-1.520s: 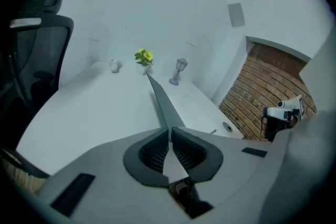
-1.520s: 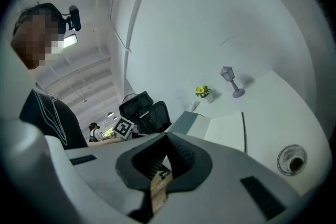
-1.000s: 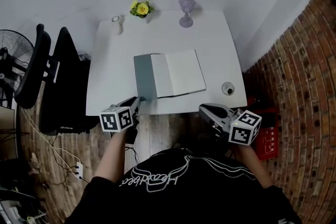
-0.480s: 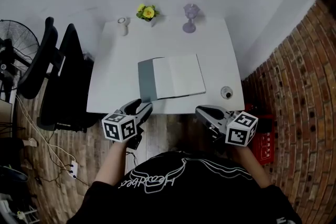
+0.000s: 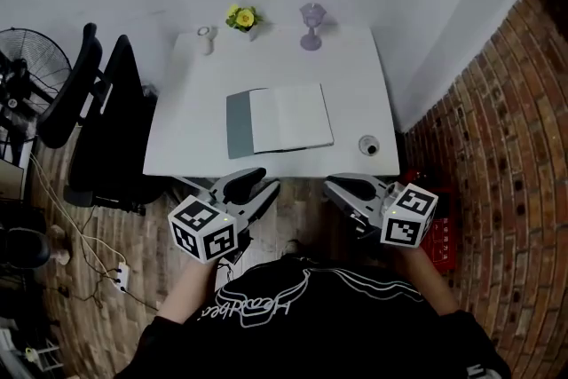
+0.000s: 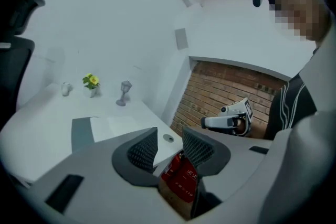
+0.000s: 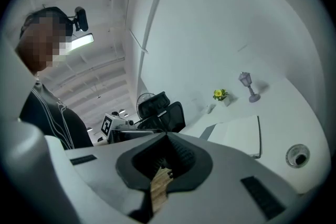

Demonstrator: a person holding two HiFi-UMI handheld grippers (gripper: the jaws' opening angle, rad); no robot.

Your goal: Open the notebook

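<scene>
The notebook (image 5: 280, 120) lies open on the white table (image 5: 186, 146), grey cover (image 5: 238, 125) flat to the left and blank white pages to the right. It also shows in the left gripper view (image 6: 105, 128) and the right gripper view (image 7: 239, 136). My left gripper (image 5: 256, 184) hangs off the table's front edge, clear of the notebook; its jaws (image 6: 169, 136) are partly apart and closing, with nothing between them. My right gripper (image 5: 335, 185) hovers before the front right edge, shut and empty, as its own view (image 7: 167, 136) also shows.
At the table's back edge stand a small white cup (image 5: 205, 35), a yellow flower pot (image 5: 240, 17) and a purple goblet (image 5: 311, 24). A round cable port (image 5: 368, 145) sits front right. A black chair (image 5: 98, 120) and a fan (image 5: 27, 58) stand left; a brick wall (image 5: 497, 146) runs along the right.
My left gripper has drawn back and upward from the grey cover's near corner, and its jaws have parted. My right gripper has risen a little. The notebook lies as before.
</scene>
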